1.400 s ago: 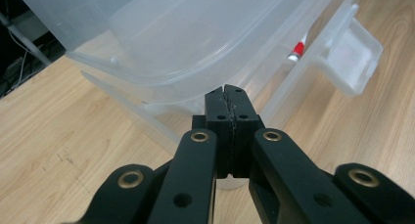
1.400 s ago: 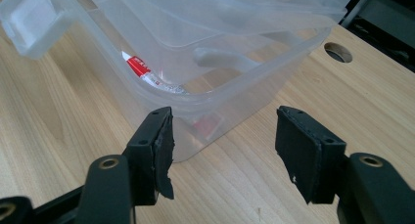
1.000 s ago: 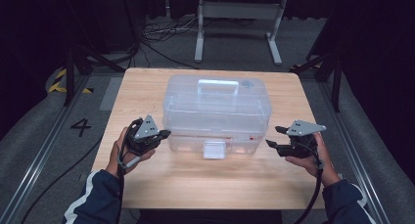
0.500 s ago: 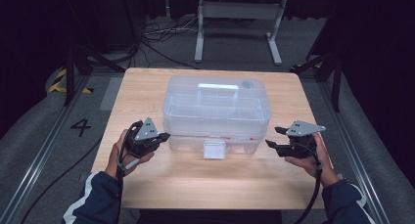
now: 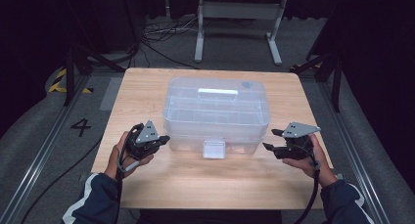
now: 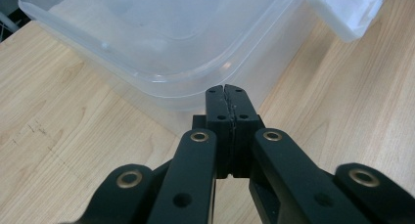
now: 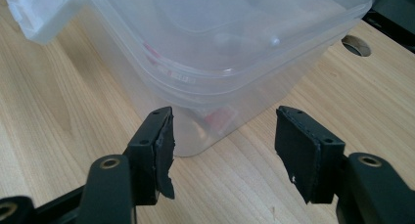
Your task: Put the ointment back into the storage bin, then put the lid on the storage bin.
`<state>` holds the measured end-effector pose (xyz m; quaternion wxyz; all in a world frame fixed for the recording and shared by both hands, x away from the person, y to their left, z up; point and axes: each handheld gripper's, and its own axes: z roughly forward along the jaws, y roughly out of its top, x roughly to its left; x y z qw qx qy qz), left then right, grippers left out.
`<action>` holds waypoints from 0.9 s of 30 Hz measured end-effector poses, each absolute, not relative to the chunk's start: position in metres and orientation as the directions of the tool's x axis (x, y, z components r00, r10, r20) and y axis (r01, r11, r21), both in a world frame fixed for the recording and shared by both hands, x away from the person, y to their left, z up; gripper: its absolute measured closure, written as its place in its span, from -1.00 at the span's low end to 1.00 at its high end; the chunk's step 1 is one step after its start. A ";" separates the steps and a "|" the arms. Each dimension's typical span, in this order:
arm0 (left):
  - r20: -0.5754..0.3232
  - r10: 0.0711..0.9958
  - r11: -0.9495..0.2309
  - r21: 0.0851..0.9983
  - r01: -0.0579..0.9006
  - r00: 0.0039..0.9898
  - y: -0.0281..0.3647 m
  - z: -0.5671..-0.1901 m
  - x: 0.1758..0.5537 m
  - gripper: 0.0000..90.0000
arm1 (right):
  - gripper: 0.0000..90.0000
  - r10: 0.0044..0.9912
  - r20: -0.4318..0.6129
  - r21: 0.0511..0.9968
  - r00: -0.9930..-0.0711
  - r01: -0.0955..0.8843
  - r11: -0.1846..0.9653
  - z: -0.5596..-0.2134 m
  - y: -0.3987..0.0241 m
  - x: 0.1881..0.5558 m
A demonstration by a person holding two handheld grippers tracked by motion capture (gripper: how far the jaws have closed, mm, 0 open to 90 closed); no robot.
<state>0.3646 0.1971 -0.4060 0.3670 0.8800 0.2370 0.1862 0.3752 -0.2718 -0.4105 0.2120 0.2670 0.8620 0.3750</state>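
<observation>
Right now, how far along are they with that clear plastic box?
Barely started. The clear box sits closed on the table, its front latch down. The left gripper is shut beside one corner, the right gripper open at another, neither holding it. Unlatching and opening probably remain.

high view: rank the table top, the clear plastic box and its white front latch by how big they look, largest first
1. table top
2. clear plastic box
3. white front latch

The differences are plain, so nearness to the camera leaves no doubt.
</observation>
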 end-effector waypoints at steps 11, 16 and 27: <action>0.200 0.529 -0.673 0.690 0.265 0.825 0.197 -0.409 0.363 0.85 | -0.09 0.598 -0.180 0.752 -0.781 0.282 0.595 -0.408 -0.271 0.375; 0.237 0.520 -0.703 0.664 0.254 0.821 0.194 -0.413 0.361 0.66 | -0.10 0.579 -0.191 0.734 -0.793 0.276 0.621 -0.407 -0.269 0.376; 0.238 0.550 -0.714 0.632 0.303 0.801 0.202 -0.422 0.356 0.07 | -0.13 0.554 -0.223 0.685 -0.802 0.276 0.674 -0.407 -0.265 0.375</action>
